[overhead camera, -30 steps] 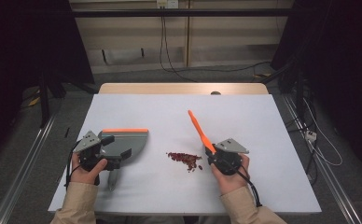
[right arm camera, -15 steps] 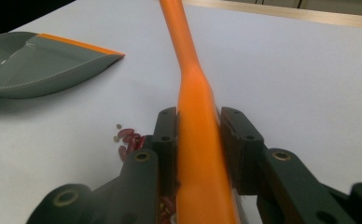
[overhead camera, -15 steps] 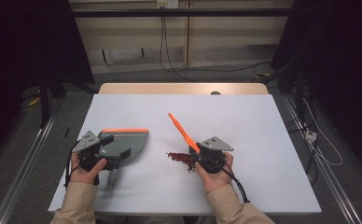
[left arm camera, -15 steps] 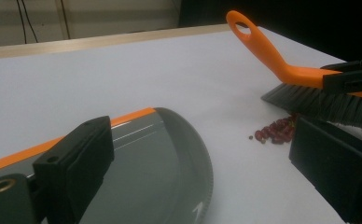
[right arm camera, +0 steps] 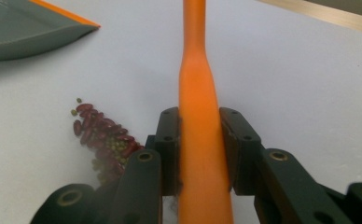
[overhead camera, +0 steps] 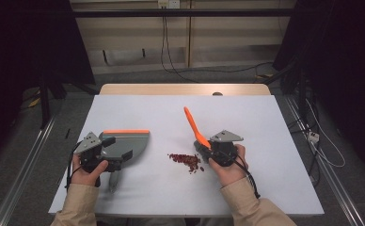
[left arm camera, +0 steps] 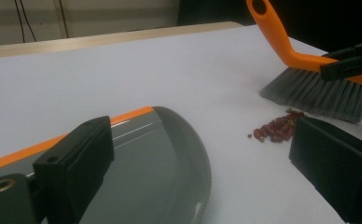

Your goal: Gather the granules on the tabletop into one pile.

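Now we see the white worktop (overhead camera: 265,141) as the biggest thing, and it carries all the rest. On its left part lies the grey dustpan (overhead camera: 126,145) with an orange strip along its far edge; the mouth with this strip points away from the person. Our left gripper (overhead camera: 106,155) sits at the near end of the dustpan. In the left gripper view its two black jaws stand spread wide, with the dustpan's (left arm camera: 160,168) grey floor between and under them, but we cannot tell if they press on some part of it.

Our right gripper (overhead camera: 213,151) is right of the middle. Its jaws are pinching the orange handle of the small brush (overhead camera: 193,125), one pad on each side of it, as the right gripper view shows (right arm camera: 198,154). The handle rises away from the person and leans to the left. The grey bristles (left arm camera: 316,95) hang down close to the worktop.

Smallest is the little heap of dark red beans (overhead camera: 186,161), with some green ones among them (right arm camera: 102,135). It lies on the worktop between the dustpan and the brush, just beside the bristles and apart from the dustpan.
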### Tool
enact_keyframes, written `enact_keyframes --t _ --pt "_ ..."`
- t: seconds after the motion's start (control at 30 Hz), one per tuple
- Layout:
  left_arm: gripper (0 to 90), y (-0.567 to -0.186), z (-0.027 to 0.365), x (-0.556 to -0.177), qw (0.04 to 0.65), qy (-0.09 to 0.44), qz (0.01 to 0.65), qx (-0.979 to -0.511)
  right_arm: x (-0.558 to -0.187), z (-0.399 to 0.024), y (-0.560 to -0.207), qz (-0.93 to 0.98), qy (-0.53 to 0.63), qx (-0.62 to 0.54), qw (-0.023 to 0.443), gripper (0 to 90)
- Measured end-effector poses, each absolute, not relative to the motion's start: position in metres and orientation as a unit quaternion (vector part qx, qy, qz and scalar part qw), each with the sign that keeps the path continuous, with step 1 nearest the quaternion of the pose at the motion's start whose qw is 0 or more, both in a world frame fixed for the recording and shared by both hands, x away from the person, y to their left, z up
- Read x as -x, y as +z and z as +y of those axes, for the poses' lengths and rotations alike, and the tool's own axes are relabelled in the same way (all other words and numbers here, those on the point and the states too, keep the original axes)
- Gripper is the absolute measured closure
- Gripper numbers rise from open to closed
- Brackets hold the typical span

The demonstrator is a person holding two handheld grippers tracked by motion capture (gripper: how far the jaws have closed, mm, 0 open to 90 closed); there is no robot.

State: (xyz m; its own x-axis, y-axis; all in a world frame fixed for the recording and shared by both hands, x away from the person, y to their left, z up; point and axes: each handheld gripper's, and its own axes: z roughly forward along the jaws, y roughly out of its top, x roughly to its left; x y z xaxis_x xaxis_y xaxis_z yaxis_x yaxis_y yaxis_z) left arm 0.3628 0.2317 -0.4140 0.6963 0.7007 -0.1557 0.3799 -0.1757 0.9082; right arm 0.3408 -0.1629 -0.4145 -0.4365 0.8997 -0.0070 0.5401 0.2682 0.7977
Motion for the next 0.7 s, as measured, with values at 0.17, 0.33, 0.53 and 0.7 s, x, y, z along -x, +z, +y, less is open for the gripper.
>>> enact_keyframes --t 0.17,0.33,0.53,0.7 --pt "6.4 -0.414 0.232 -0.363 0.532 0.150 0.359 -0.752 -0.347 -0.170 -0.414 0.781 0.340 -0.465 0.240 68.3" --pt "6.4 -0.415 0.231 -0.363 0.532 0.149 0.360 -0.752 -0.350 -0.175 -0.415 0.787 0.338 -0.469 0.215 69.5" --pt "6.4 -0.414 0.231 -0.363 0.532 0.150 0.358 -0.752 -0.350 -0.175 -0.414 0.773 0.351 -0.484 0.212 70.6" --pt "6.5 -0.414 0.232 -0.364 0.532 0.151 0.359 -0.752 -0.348 -0.169 -0.415 0.751 0.350 -0.486 0.279 70.8"
